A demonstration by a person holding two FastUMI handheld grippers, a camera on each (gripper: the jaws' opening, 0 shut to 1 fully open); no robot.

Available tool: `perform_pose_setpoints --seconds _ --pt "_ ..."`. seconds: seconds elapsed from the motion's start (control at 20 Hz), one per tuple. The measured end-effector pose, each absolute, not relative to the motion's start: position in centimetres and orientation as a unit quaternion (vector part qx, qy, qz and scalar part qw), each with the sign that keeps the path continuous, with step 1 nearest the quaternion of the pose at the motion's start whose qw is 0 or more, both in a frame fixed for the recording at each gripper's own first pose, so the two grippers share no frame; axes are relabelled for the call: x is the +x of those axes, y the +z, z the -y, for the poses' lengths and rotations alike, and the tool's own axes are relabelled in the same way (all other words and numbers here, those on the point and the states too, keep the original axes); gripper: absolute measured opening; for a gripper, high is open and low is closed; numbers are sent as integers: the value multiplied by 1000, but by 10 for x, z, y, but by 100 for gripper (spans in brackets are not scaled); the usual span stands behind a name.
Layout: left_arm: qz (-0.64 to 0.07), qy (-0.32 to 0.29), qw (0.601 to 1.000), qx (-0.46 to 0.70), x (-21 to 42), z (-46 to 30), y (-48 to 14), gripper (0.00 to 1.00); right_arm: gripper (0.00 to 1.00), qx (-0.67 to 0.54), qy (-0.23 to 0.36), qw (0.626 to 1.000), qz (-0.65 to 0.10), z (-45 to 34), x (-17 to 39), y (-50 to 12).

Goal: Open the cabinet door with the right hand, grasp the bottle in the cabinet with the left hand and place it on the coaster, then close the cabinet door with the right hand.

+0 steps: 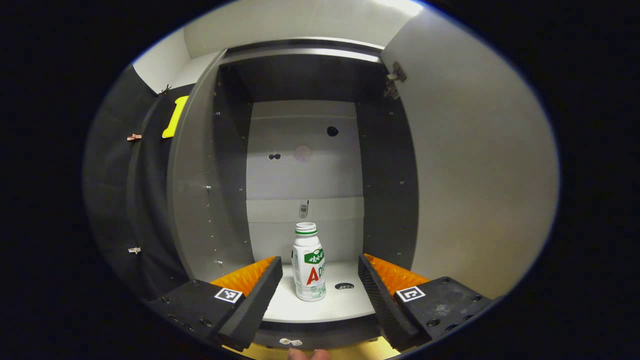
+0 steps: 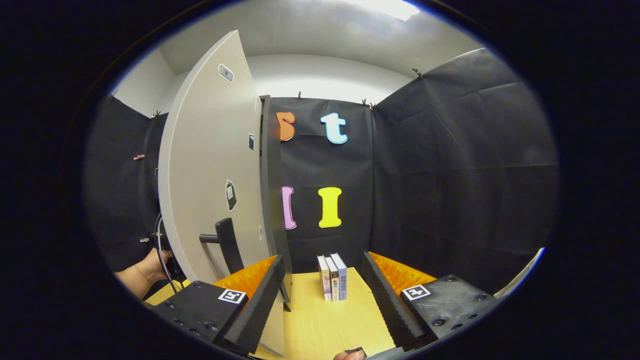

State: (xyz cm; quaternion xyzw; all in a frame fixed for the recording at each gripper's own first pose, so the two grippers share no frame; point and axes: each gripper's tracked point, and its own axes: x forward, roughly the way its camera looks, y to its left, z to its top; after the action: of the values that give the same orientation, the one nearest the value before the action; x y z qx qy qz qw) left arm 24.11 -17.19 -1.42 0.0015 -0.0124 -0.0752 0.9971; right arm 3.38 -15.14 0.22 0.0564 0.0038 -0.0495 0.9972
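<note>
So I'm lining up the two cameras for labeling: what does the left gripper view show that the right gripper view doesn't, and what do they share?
Left gripper view only: the cabinet's inside and the upright bottle on its floor, between the open left gripper fingers but farther in.

Right gripper view only: the door's outer face with its black handle, three upright books on the wooden table, and the open right gripper.

Both: the open cabinet door.

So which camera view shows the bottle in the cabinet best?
The left gripper view: the white bottle stands upright on the cabinet floor, unobstructed, ahead of the open left gripper. In the right gripper view, the open cabinet door blocks the cabinet's inside.
</note>
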Motion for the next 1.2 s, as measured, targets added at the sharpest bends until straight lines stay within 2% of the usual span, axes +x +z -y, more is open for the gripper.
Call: perform_pose_setpoints --seconds 0.05,0.15,0.2,0.25,0.4,0.45,0.5,0.6,1.0,1.05,1.2 --pt "13 -72 997 -2 254 171 -18 94 100 58 -52 997 -5 155 36 1" --pt "9 -72 997 -8 278 171 -27 95 97 59 -61 996 -8 163 41 -1" --pt "7 -73 997 -7 288 172 -31 95 100 57 -66 996 -9 166 45 -3" --pt "5 -74 997 -5 298 172 -35 95 97 56 -71 996 -10 169 46 -4" --pt "2 -78 997 -2 322 177 -48 94 97 56 -80 995 -13 177 52 -7" --pt "0 -75 997 0 330 177 -52 96 100 57 -82 995 -15 179 54 -7" --pt "-3 -70 998 2 337 175 -58 96 97 57 -84 995 -15 179 56 -9" --pt "-9 -61 998 4 349 173 -68 94 100 53 -89 995 -16 183 59 -10" --pt "-25 -71 997 -15 375 175 -99 96 97 48 -100 994 -20 188 68 -13" --pt "-21 -74 997 -11 373 173 -98 86 97 48 -101 994 -20 187 68 -13" --pt "-15 -81 997 -2 370 173 -95 81 97 44 -100 994 -20 185 68 -13"
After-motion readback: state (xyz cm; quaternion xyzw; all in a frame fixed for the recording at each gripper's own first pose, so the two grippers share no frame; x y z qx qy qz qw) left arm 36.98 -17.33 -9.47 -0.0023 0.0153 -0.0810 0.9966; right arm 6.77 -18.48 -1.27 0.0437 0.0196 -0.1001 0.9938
